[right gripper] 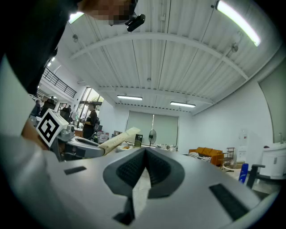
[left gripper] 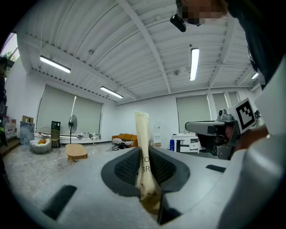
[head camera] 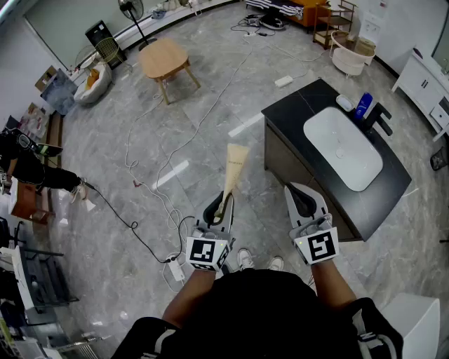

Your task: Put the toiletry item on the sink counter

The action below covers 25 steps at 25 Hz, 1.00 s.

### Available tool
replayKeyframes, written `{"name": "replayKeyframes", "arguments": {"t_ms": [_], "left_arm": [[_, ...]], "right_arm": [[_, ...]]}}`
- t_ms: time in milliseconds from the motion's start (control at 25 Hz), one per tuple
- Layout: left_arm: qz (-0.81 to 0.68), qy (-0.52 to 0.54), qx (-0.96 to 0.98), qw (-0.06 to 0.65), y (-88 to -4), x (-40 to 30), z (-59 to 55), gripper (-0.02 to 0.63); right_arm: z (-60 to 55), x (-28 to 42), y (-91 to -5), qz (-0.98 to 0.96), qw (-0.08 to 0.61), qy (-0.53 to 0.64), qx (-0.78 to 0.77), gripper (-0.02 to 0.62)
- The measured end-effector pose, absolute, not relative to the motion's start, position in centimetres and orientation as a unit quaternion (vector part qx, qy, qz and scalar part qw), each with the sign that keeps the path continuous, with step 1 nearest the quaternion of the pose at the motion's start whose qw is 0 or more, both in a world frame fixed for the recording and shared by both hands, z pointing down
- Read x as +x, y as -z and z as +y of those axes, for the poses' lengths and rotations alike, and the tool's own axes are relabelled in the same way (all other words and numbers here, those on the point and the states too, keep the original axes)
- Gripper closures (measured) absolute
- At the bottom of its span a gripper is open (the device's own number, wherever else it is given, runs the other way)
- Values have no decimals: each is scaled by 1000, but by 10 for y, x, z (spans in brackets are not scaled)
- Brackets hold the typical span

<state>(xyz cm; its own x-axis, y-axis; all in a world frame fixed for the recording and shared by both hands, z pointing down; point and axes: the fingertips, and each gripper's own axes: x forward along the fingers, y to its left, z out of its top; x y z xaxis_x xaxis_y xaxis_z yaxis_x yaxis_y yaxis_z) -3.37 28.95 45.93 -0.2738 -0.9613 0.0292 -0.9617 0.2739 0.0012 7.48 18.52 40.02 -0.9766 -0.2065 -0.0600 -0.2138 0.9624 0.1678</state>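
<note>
A beige toiletry tube (head camera: 233, 170) sticks up and forward out of my left gripper (head camera: 219, 209), whose jaws are shut on its lower end. In the left gripper view the tube (left gripper: 144, 152) stands upright between the dark pads (left gripper: 126, 169). My right gripper (head camera: 302, 200) hangs beside the black sink counter (head camera: 314, 98), jaws shut with nothing between them (right gripper: 144, 165). From the right gripper view the tube (right gripper: 119, 138) shows at the left. The counter holds a white basin (head camera: 342, 147).
A blue bottle (head camera: 363, 106), a black tap (head camera: 379, 118) and a white soap dish (head camera: 344, 102) sit at the counter's far side. A wooden stool (head camera: 165, 62), a floor fan (head camera: 133, 15) and loose cables (head camera: 151, 210) lie on the grey marble floor.
</note>
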Motion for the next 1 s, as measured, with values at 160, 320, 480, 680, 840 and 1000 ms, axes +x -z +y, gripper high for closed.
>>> {"name": "replayKeyframes", "arguments": {"t_ms": [160, 320, 480, 680, 840, 1000], "left_arm": [[-798, -7, 603, 15, -461, -42, 288, 541], [-796, -11, 605, 17, -463, -54, 286, 541], [-793, -9, 609, 23, -464, -66, 287, 541], [-783, -12, 622, 17, -464, -78, 291, 541], [-773, -16, 634, 18, -467, -88, 283, 541], [-766, -20, 642, 24, -470, -106, 267, 541]], "right_arm": [[185, 66, -406, 991, 19, -84, -105, 592], [181, 54, -407, 990, 24, -85, -109, 592], [182, 45, -400, 990, 42, -70, -114, 592], [185, 38, -398, 987, 61, -68, -134, 591], [180, 31, -404, 985, 58, -63, -152, 591], [166, 18, -408, 983, 53, -58, -163, 591]]}}
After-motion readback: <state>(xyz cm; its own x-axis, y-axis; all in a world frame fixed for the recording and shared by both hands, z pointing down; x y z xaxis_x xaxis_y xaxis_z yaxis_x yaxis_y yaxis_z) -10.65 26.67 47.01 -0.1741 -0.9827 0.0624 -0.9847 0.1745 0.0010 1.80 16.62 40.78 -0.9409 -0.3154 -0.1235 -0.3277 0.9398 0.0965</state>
